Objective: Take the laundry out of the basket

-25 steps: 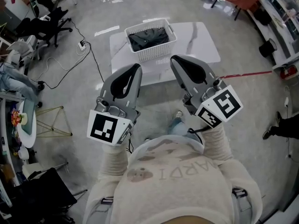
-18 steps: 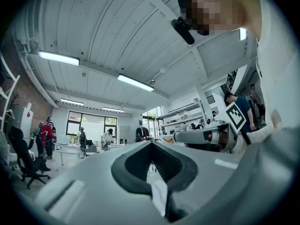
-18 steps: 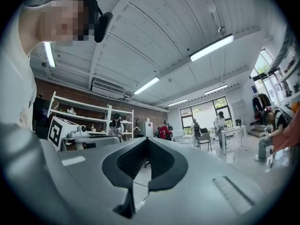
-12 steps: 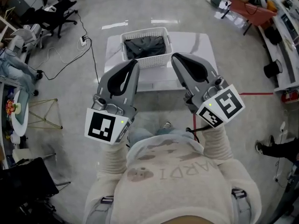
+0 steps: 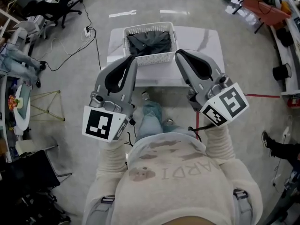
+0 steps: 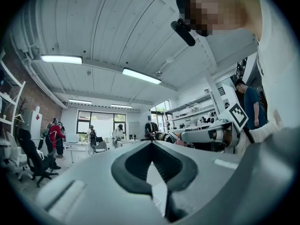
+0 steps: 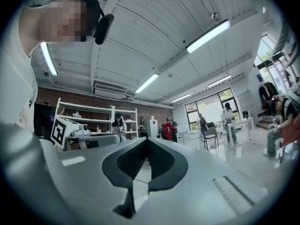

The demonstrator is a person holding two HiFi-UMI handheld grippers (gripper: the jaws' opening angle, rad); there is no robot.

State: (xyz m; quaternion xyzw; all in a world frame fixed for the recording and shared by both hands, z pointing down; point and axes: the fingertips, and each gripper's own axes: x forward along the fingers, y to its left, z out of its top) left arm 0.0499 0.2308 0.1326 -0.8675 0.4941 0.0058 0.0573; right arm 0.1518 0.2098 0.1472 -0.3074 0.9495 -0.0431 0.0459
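Your white counter (image 5: 206, 41) stands ahead of you. The white lattice basket (image 5: 150, 59) sits on its near part, left of centre. The dark laundry (image 5: 150, 42) lies bundled inside the basket, below its rim. Your left tongs (image 5: 132, 60) and right tongs (image 5: 179, 54) are held side by side. In the head view their tips flank the basket's near corners, short of the laundry and not touching it. Each gripper view shows the jaws meeting at the tips, closed on nothing.
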